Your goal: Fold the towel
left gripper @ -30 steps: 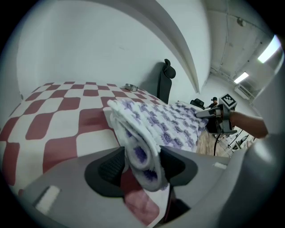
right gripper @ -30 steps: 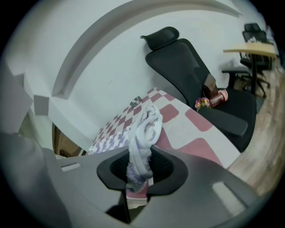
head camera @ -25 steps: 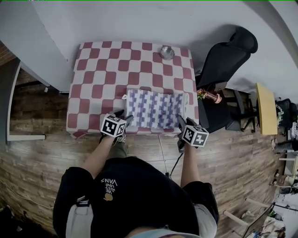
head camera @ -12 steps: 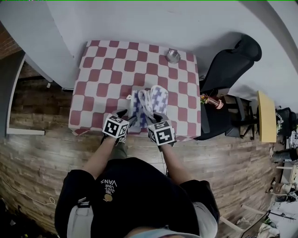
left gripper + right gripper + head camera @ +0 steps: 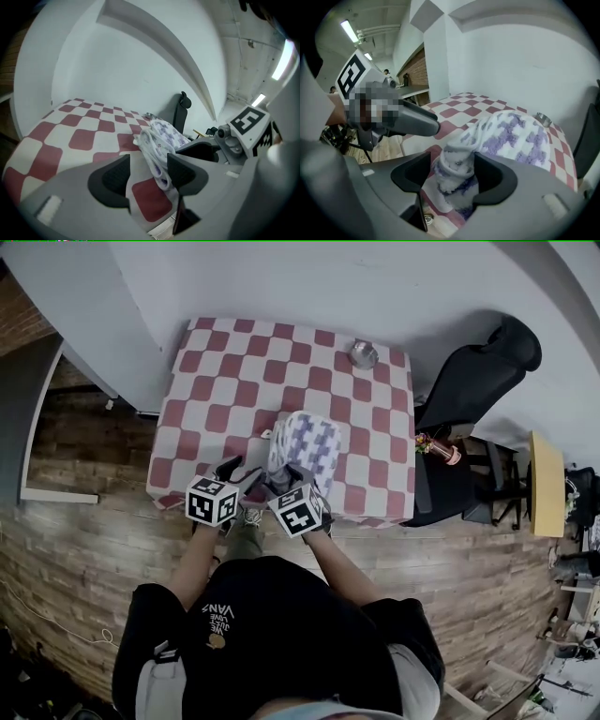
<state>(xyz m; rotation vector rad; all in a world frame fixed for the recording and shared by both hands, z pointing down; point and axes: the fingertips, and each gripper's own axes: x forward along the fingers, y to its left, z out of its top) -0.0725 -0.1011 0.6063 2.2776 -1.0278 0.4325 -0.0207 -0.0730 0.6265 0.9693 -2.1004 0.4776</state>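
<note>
Right gripper (image 5: 451, 174): jaws just opened wide, towel (image 5: 513, 136) corner loose between them. Left gripper (image 5: 147, 174), at my right's 9 o'clock: spread, gripping nothing, towel edge beside one jaw.

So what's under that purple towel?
The towel lies on a red-and-white checked cloth, which shows beside and beyond it. The patch right beneath it is covered, so anything there is hidden.
</note>
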